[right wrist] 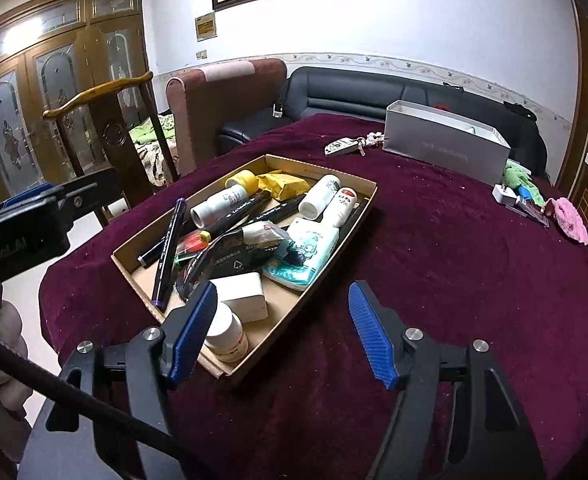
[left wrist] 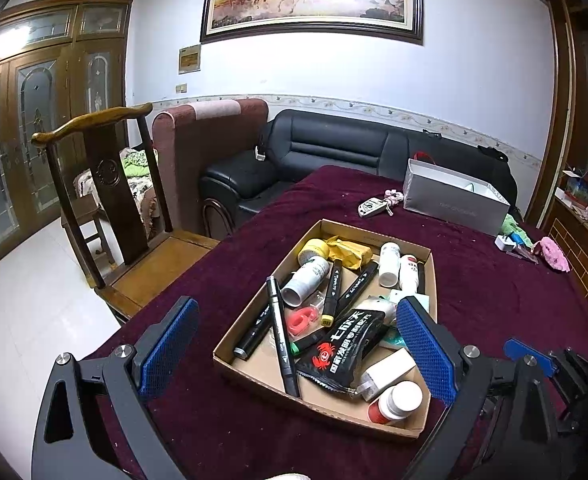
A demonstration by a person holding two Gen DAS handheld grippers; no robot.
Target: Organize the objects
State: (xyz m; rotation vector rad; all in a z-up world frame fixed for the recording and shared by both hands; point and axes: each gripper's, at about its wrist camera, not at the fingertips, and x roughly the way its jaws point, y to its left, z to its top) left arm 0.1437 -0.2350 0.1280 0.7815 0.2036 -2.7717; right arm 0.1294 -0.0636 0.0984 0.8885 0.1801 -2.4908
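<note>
A shallow cardboard tray (left wrist: pixel 424 430) sits on the tabletop (left wrist: pixel 494 288), which is covered in a dark maroon cloth, and holds the loose items. Inside it lie several black markers (left wrist: pixel 280 336), some crossing one another, a yellow tape roll (left wrist: pixel 313 249) and a crumpled yellow packet (left wrist: pixel 350 254) at the far end, white bottles (left wrist: pixel 389 264) along the far right wall, a black foil pouch (left wrist: pixel 346 340) near the centre, a white rectangular block (right wrist: pixel 242 296) and a white pill bottle with a red label (left wrist: pixel 396 398) at the near corner. A tissue pack printed with a cartoon figure (right wrist: pixel 306 254) lies against the tray's right wall. The left hand-held gripper (left wrist: pixel 298 344) hovers over the near end of the tray with its blue-padded jaws spread wide and nothing clamped between them. The right hand-held gripper (right wrist: pixel 284 324) hangs over the tray's near right corner, jaws apart and empty; its left pad stands in front of the pill bottle, and contact cannot be confirmed. Beyond the tray on the cloth rest a key fob (left wrist: pixel 372 206), a grey open box (left wrist: pixel 454 200), a white plug adapter (right wrist: pixel 504 196) and a pink cloth item (right wrist: pixel 572 216). A wooden chair (left wrist: pixel 106 184) stands at the tabletop's left edge.
</note>
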